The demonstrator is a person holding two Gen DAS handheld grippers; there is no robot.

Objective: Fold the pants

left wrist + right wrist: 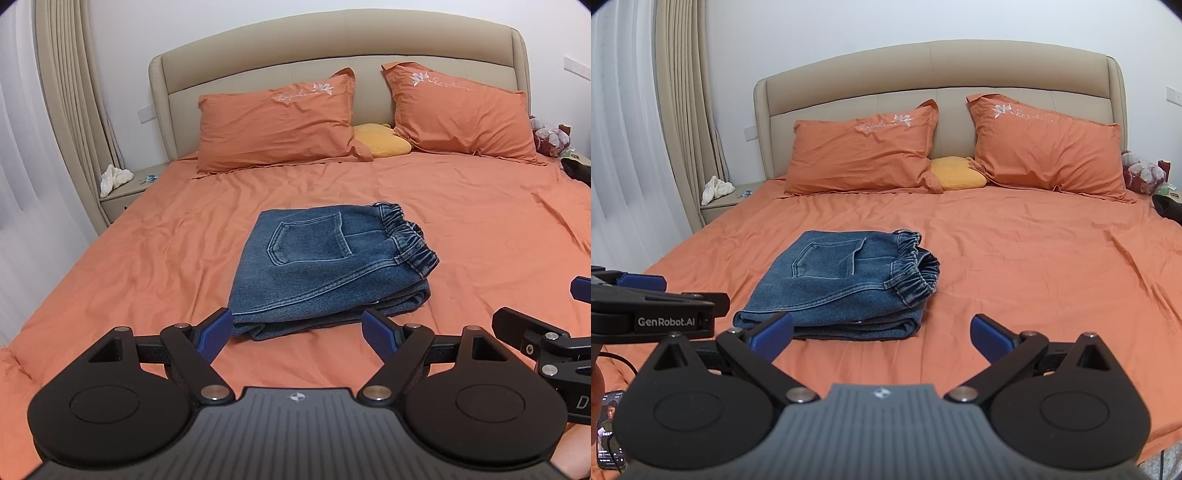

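The blue denim pants (325, 266) lie folded in a compact stack on the orange bed sheet (147, 258), back pocket up, elastic waistband to the right. They also show in the right wrist view (842, 284). My left gripper (300, 334) is open and empty, just short of the stack's near edge. My right gripper (882, 338) is open and empty, near the stack's front right corner. The right gripper's body shows at the right edge of the left wrist view (546, 339). The left gripper's body shows at the left of the right wrist view (657, 310).
Two orange pillows (277, 122) (461, 114) and a yellow cushion (384, 142) lean on the beige headboard (332, 44). A nightstand (129, 184) with a white cloth stands at the left, cluttered items (554, 136) at the right. A phone (609, 435) lies at the near left.
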